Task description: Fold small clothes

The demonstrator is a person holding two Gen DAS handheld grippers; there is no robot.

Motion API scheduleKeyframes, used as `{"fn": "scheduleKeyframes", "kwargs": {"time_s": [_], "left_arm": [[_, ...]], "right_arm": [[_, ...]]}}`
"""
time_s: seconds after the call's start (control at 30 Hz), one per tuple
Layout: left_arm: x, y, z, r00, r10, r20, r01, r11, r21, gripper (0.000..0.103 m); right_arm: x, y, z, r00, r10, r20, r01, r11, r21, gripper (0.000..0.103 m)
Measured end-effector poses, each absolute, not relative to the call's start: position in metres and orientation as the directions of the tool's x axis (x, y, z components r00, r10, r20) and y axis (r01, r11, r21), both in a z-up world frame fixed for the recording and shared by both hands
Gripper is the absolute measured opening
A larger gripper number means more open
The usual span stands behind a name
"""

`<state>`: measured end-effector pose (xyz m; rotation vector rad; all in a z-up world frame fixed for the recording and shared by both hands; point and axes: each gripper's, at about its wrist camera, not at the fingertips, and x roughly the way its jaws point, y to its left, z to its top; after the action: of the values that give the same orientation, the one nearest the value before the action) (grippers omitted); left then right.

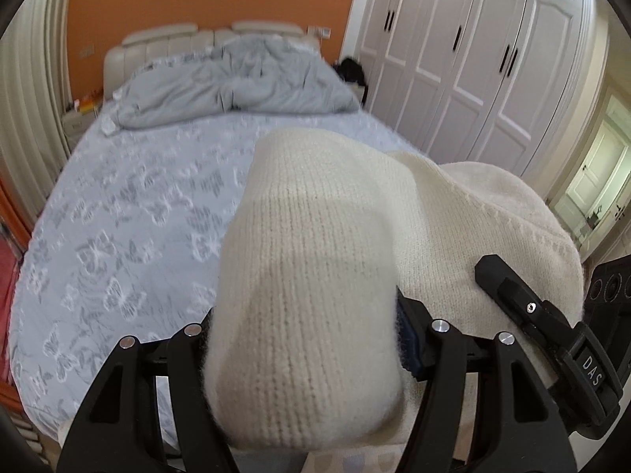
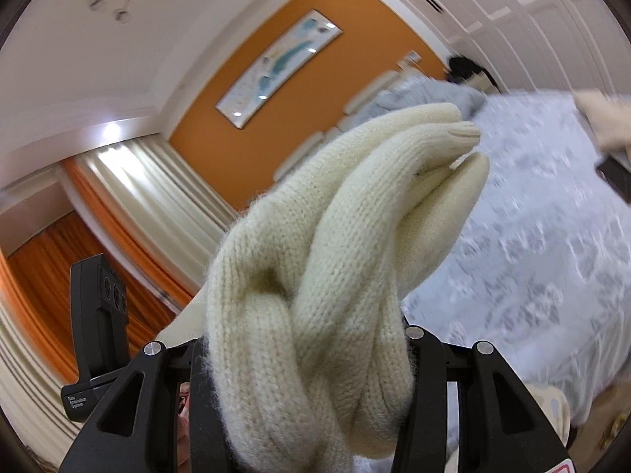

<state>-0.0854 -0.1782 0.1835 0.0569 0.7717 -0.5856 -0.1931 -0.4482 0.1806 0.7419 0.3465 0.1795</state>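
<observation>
Garment: a cream knitted garment [image 1: 307, 276] is held above the bed [image 1: 130, 213], clear of the sheet, gripped at two places.
Long axis, left wrist view: the gripped part is seen as a thick folded roll running away from the camera, along the fingers, toward the headboard; the knit ribs run the same way.
Long axis, right wrist view: the cream knitted garment [image 2: 315, 295] is bunched in twisted folds, and its free end is pointed up and to the right, ending in three rounded lobes.
Left hand-held gripper [image 1: 305, 339]: it is closed on the roll of knit, with both fingers pressed into its sides.
Right hand-held gripper [image 2: 311, 358]: it is clamped on the bunched folds, which fill the gap between the fingers.
Right hand-held gripper in the left wrist view [image 1: 552, 315]: it is seen at the right edge, lying against the cloth.
Writing: "DAS" is read in white letters on the right hand-held gripper's body in the left wrist view; a small white label on the left device [image 2: 98, 335], seen in the right wrist view, appears to read "Data Acquisition System", though blurred.
Bed: it is covered by a pale blue sheet with a butterfly print; a grey duvet [image 1: 232, 82] is crumpled at the headboard.
Wardrobe [image 1: 465, 51]: white panelled doors with dark handles are seen to the right of the bed.
</observation>
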Motion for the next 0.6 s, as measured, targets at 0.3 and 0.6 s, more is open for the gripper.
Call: {"fn": "scheduleKeyframes", "kwargs": {"time_s": [0.3, 0.6], "left_arm": [[-0.086, -0.123, 0.243, 0.689, -0.493, -0.532, 0.488, 0.858, -0.163, 0.062], [-0.062, -0.051, 0.284, 0.783, -0.473, -0.403, 0.459, 0.878, -0.139, 0.064]], "right_arm": [[-0.171, -0.4, 0.248, 0.934, 0.327, -0.142, -0.187, 0.787, 0.588, 0.043], [-0.113, -0.339, 0.29, 0.897, 0.434, -0.082, -0.336, 0.791, 0.511, 0.044]]}}
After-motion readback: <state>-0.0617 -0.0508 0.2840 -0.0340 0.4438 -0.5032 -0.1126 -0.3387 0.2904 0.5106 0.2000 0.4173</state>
